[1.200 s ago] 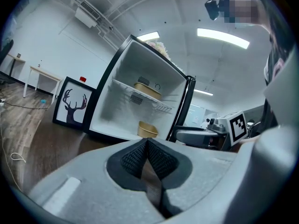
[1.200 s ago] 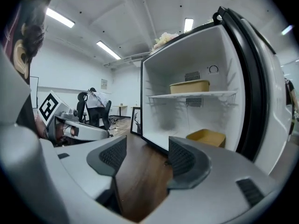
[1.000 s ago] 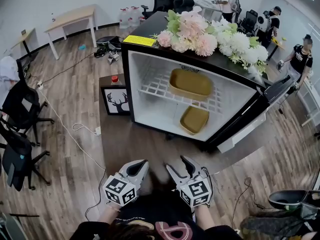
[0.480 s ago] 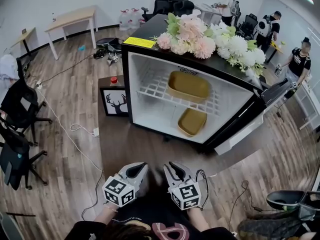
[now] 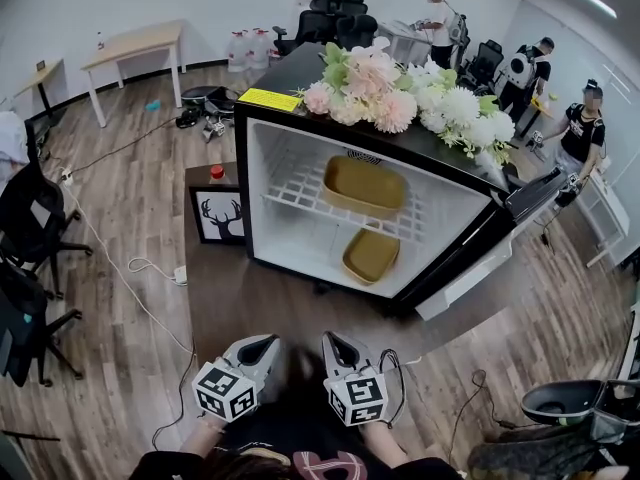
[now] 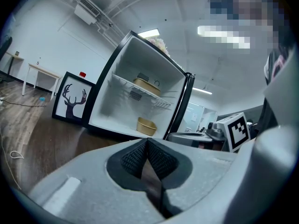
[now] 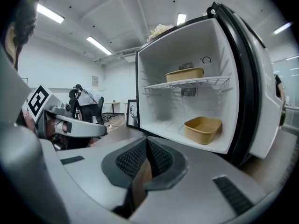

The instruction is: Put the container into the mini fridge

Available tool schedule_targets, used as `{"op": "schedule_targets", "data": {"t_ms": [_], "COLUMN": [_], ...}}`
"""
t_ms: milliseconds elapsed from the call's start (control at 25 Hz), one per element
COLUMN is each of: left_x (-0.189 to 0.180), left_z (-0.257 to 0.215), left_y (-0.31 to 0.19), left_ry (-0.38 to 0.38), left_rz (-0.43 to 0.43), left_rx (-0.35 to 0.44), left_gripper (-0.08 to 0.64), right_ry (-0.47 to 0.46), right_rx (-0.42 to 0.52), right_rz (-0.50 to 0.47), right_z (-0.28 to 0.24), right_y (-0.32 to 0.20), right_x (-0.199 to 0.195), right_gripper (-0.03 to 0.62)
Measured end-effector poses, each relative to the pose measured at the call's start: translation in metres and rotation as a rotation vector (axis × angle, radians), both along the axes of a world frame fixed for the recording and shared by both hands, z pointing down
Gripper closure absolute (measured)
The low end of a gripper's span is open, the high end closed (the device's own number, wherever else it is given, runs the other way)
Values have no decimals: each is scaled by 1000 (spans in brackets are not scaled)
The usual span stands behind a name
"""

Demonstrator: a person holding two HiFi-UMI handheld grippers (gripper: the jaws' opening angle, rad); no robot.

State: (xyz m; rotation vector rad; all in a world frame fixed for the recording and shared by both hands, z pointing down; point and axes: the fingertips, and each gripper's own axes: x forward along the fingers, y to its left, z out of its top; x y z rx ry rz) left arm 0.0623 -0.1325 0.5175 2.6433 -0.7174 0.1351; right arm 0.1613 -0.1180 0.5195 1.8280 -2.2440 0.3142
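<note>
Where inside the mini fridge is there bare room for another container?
Wire shelf: bare strip between the left wall and the upper container. Fridge floor: bare between that wall and the lower container. Fridge top: crowded with flowers.

An open-plan office: swivel chairs [image 5: 30, 218], plain desks [image 5: 135, 40], ceiling strip lights [image 7: 98, 45].

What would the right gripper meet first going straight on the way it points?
Likely the open lower compartment of the mini fridge, near its front lip, left of the tan container on its floor; depth is unclear. The right gripper has just closed its jaws, nothing between them.
</note>
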Motion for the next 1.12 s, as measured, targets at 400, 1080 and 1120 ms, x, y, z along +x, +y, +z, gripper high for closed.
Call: {"op": "schedule_targets", "data": {"t_ms": [400, 1080, 1120], "left_x": [-4, 0, 0], "left_z": [1, 4, 4], "left_y": [0, 6, 7], "left_ry": [10, 2, 1], "left_rz": [-4, 21, 24], "left_rx": [-9, -20, -19], "left_gripper": [551, 551, 551], "right_ry": [25, 8, 6], "right_rx": [-7, -15, -15], "right_rz": [-1, -19, -20], "right_z": [1, 5, 5], "right_y": [1, 9, 9], "right_x": [-6, -10, -11], "right_gripper": [586, 586, 586]}}
